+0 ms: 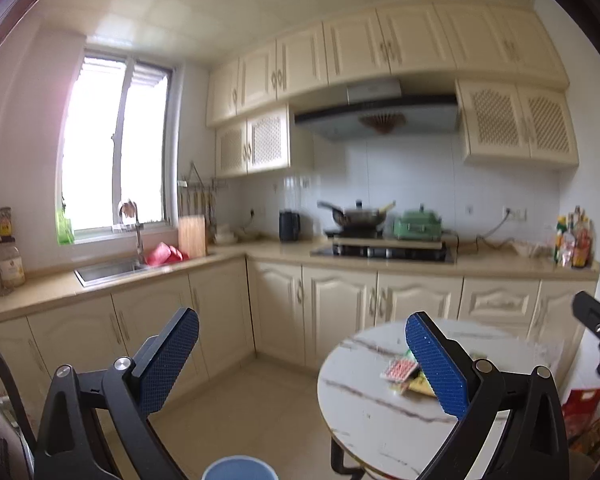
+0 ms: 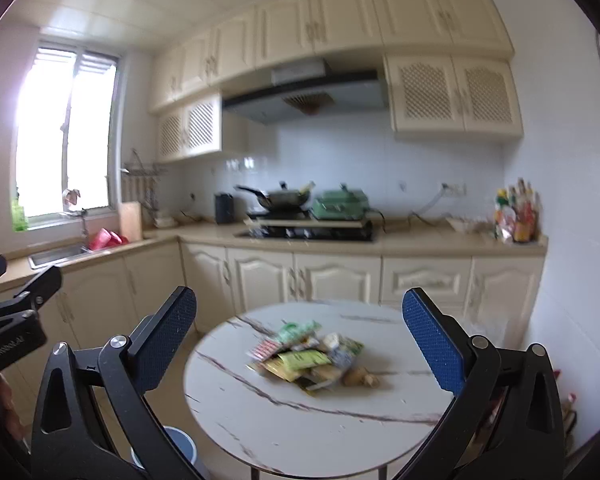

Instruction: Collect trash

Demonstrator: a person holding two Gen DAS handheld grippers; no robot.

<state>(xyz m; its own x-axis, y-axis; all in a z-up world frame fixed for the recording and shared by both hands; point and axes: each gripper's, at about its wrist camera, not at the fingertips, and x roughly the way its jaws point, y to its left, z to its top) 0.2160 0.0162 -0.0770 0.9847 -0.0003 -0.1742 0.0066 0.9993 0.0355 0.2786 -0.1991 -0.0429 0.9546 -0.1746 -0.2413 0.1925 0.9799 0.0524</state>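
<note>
Approach to the trash pile, both grippers empty.

Wrappers [image 2: 312, 356] lie heaped near the centre of the round tabletop [image 2: 284, 424]; left gripper [image 1: 300, 364] and right gripper [image 2: 300, 340] hover with jaws spread, ready to grasp; a blue bin [image 1: 239, 469] waits on the floor by the tabletop's near-left edge.

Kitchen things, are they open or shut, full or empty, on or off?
Left hand-held gripper: open, empty.
Right hand-held gripper: open, empty.
Wrapper pile: lying on the round table, untouched.
Blue bin: open top, on the floor beside the table.
Cabinet doors: shut.
Wok: on the stove; flame cannot be told.
</note>
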